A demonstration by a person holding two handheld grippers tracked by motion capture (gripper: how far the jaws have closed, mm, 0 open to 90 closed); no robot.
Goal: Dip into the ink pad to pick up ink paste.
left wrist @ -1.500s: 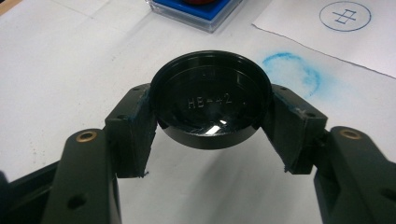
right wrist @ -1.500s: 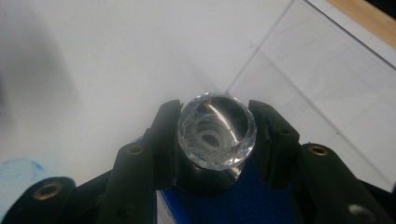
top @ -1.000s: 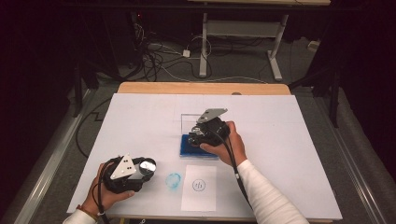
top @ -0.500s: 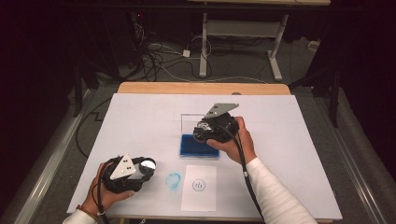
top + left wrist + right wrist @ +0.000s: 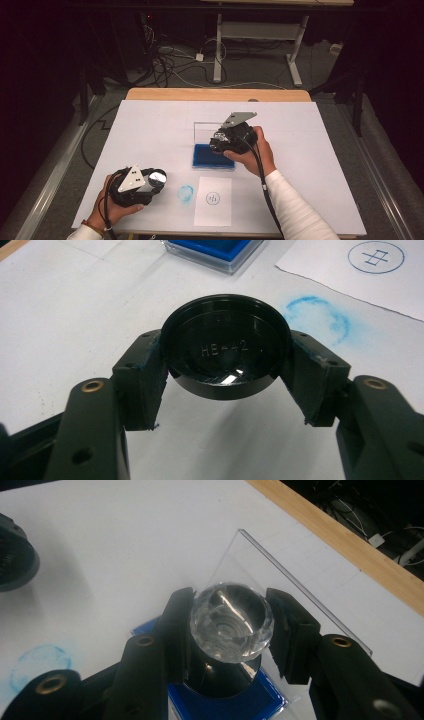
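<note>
stamp (image 5: 231,621), hard and slick at its faceted clear knob, sits pinched in the right fingers (image 5: 292,635) above the ink pad (image 5: 214,156), while the left fingers (image 5: 140,382) clamp its black cap (image 5: 226,352) by the rim.

The ink pad (image 5: 213,156) lies behind the paper sheet (image 5: 214,200), with the stamped ring (image 5: 186,194) left of the sheet.

Printed paper sheet (image 5: 214,201) beside blue ink smudge (image 5: 186,194).

Overhead view; two close claw-mounted views
</note>
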